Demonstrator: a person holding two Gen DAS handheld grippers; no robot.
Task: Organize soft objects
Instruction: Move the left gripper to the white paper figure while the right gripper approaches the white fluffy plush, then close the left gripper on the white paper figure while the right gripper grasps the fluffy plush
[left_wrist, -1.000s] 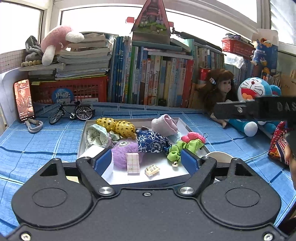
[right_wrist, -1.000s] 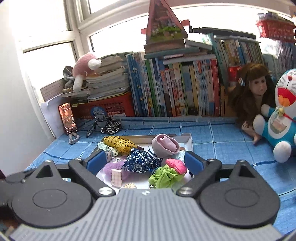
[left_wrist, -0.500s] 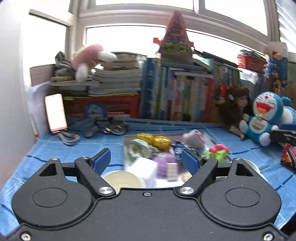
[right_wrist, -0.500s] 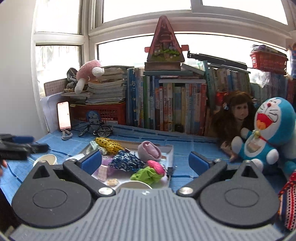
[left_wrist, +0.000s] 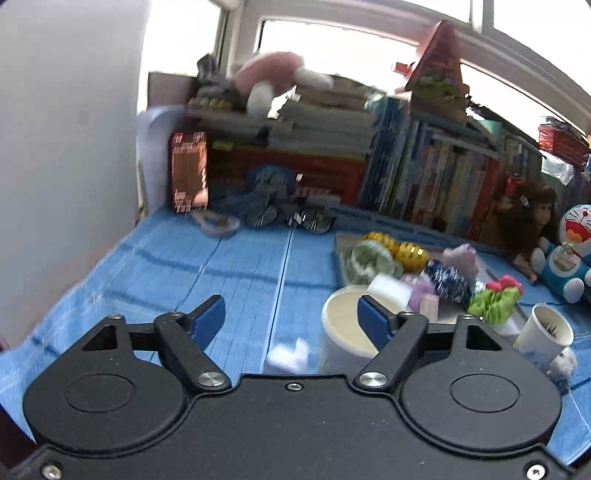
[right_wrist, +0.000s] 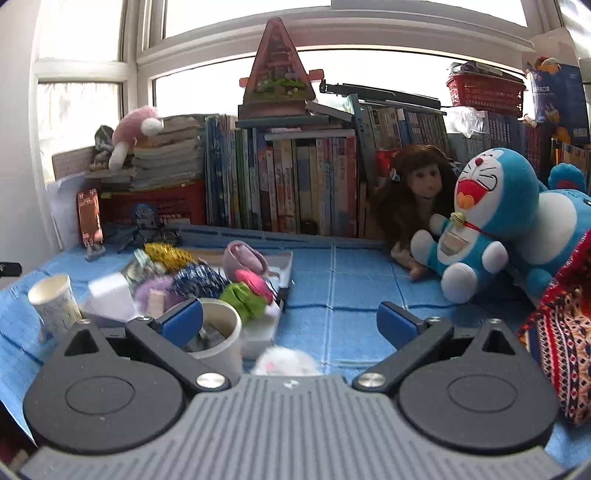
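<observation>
A white tray (right_wrist: 285, 258) on the blue cloth holds several soft items: a yellow spotted pouch (right_wrist: 170, 255), a navy patterned pouch (right_wrist: 199, 278), a pink sock roll (right_wrist: 242, 258), a green and pink scrunchie (right_wrist: 245, 293) and a purple pompom (right_wrist: 155, 290). The tray also shows in the left wrist view (left_wrist: 341, 258). My left gripper (left_wrist: 291, 319) is open and empty, left of the tray above the cloth. My right gripper (right_wrist: 290, 319) is open and empty, right of the tray. A small white fluffy item (right_wrist: 286, 363) lies just below it.
Two paper cups (right_wrist: 55, 299) (right_wrist: 218, 338) stand in front of the tray. A Doraemon plush (right_wrist: 487, 218), a doll (right_wrist: 417, 195) and a patterned bag (right_wrist: 557, 332) sit on the right. Books (right_wrist: 295, 181), a red basket, a phone (right_wrist: 88, 216) and a toy bicycle line the back.
Both grippers have swung apart: the left view has turned left off the tray toward the wall, and the right view has shifted right toward the plush toys. Both stay open.
</observation>
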